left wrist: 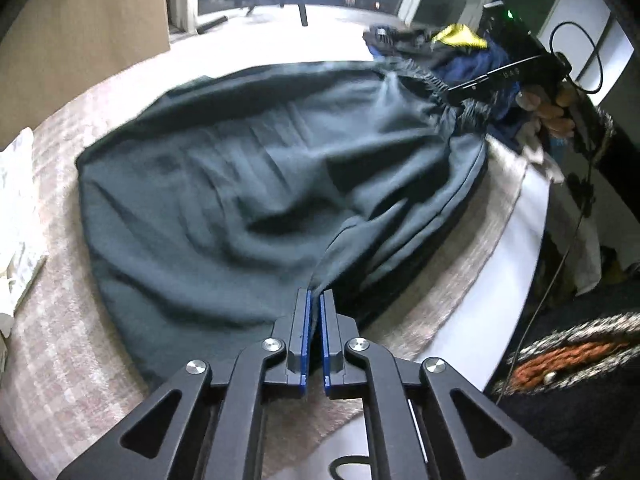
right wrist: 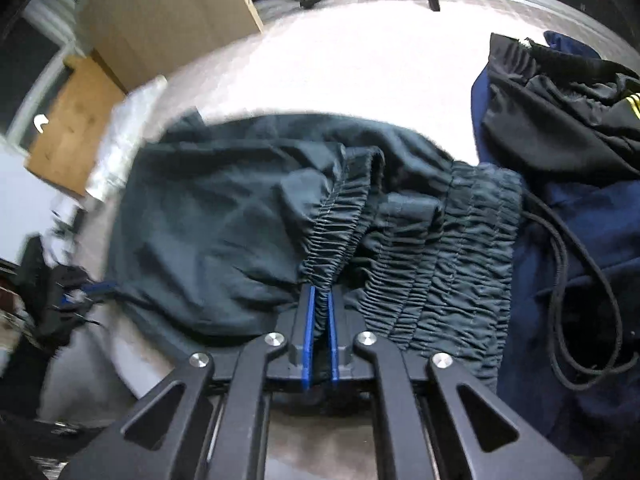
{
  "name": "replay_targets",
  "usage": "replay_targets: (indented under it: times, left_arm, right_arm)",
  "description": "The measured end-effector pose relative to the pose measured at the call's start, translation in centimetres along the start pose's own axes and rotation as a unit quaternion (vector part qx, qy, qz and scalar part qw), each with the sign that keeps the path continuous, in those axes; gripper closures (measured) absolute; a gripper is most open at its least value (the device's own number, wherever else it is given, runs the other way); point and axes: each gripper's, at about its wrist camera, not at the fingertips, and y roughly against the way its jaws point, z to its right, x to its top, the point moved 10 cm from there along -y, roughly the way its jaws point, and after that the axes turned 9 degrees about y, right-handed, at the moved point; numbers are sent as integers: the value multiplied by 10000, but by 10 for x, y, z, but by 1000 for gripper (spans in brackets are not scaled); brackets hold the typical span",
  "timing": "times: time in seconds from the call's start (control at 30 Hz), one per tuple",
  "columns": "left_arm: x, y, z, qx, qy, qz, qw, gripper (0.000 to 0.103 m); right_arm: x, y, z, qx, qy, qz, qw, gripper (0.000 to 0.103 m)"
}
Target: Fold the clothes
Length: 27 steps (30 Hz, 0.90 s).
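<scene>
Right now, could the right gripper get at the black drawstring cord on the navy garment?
Probably not yet: the right gripper is shut on the dark shorts waistband. The cord lies uncovered just to its right.

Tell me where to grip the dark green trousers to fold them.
Grip the dark green trousers as now: right gripper on the gathered elastic waistband, left gripper on the hem edge, each coming from the near side; these edges are thick and reachable.
</scene>
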Motion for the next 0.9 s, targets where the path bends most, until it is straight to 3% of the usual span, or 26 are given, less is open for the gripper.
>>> replay_targets:
  times: [0.17, 0.23, 0.33, 0.43, 0.5, 0.67, 0.8, 0.9]
  left_arm:
    - [-10, -10, 6, -18, -147, -169, 9997, 99]
    - [-20, -17, 5, 16, -220, -380, 9990, 99]
    - [-23, -13, 2, 58, -222, -528, 9983, 98]
    - [-17, 4, 0, 21, -144, -437, 9989, 84]
    - [-7, 18, 3, -112, -23, -280, 9995, 81]
    - [20, 31, 16, -381, -15, -52, 9993, 74]
    - [18, 31, 23, -154, -384, -140, 9990, 73]
    - [20, 14, 38, -111, -542, -213, 9982, 72]
  right_arm:
    - [-4, 15, 18, 178, -493, 11, 9986, 99]
    - [-13, 7, 26, -70, -518, -177, 9985, 97]
    - [-24, 3, 35, -543, -425, -383, 9969, 85]
    - [-6, 40, 27, -597, -202, 346, 9974, 85]
    - [3, 51, 15, -476, 0, 670, 9966, 85]
    - [8, 12, 15, -847, 186, 433, 9953, 85]
    - [13, -19, 15, -1142, 334, 243, 9926, 85]
    - [4, -8, 12, -984, 307, 370, 9940, 78]
